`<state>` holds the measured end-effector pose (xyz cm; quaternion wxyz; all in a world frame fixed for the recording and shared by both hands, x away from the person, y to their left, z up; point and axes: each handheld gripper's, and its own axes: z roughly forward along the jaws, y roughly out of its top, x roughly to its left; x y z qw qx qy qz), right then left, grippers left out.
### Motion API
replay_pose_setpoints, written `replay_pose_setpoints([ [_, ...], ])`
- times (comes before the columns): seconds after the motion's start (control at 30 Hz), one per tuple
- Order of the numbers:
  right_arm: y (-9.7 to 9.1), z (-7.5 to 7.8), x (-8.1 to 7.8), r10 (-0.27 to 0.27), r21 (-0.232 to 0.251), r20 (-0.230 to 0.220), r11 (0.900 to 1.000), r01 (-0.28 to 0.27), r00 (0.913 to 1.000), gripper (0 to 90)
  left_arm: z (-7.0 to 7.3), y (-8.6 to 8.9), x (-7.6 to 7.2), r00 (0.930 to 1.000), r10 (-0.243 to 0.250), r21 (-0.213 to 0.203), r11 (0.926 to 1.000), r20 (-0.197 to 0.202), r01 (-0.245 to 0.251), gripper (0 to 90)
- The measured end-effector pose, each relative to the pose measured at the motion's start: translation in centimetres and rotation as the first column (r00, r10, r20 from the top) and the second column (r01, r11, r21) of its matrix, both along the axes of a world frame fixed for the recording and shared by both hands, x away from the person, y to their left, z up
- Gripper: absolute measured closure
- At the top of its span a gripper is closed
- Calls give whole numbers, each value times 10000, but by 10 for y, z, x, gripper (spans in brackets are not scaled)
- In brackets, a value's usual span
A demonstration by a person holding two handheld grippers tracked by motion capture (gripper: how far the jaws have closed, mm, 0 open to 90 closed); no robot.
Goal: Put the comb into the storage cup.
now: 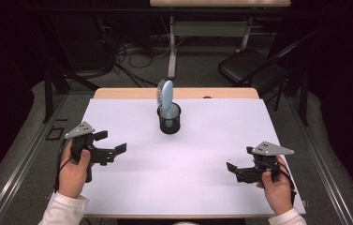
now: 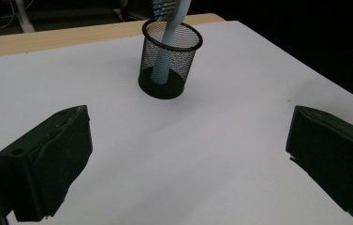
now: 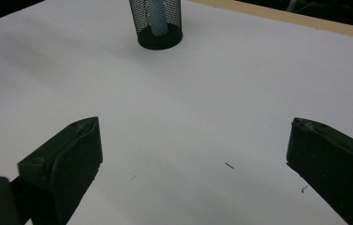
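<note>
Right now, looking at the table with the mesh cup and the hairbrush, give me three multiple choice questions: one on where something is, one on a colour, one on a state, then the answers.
1. Where is the hairbrush?
A. Flat on the white sheet
B. Standing in the black mesh cup
C. Held in a gripper

2. What colour is the hairbrush handle?
A. Red
B. Light blue
C. Yellow

3. How do the jaws of the left gripper and right gripper stand?
A. Both open, holding nothing
B. Both shut on the cup
C. Left shut, right open

Answers:
1 B, the handle goes down into the cup and the bristle head sticks out above the rim.
2 B, it looks pale blue in the high view and the left gripper view.
3 A, each gripper view shows wide-apart jaws over the bare white sheet.
</note>
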<state>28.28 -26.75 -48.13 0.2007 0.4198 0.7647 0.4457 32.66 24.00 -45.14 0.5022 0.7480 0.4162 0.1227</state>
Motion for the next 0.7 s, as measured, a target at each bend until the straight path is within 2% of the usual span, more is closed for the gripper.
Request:
replay_pose_setpoints([
  [0.13, -3, -9, -1, -217, 54, -79, 9997, 217, 9997, 35, -9, 3, 1, 9998, 184, 113, 9998, 43, -184, 8],
  [0.23, -6, -12, -1, -350, 60, -61, 9994, 350, 9994, 35, -16, 7, 1, 9995, 298, -188, 9994, 73, -296, 8],
  [0.37, -9, -15, 0, -572, 31, -8, 9984, 572, 9984, 35, -24, 11, 1, 9991, 423, -210, 9989, 99, -421, 9],
  [0.57, -12, -21, 1, -759, 81, 54, 9971, 759, 9971, 35, -30, 13, 0, 9979, 548, -255, 9982, 342, -540, 20],
  [0.7, -13, -24, 0, -892, 75, 240, 9960, 891, 9957, 34, -35, 11, -1, 9978, 515, -11, 9987, 417, -515, 21],
])
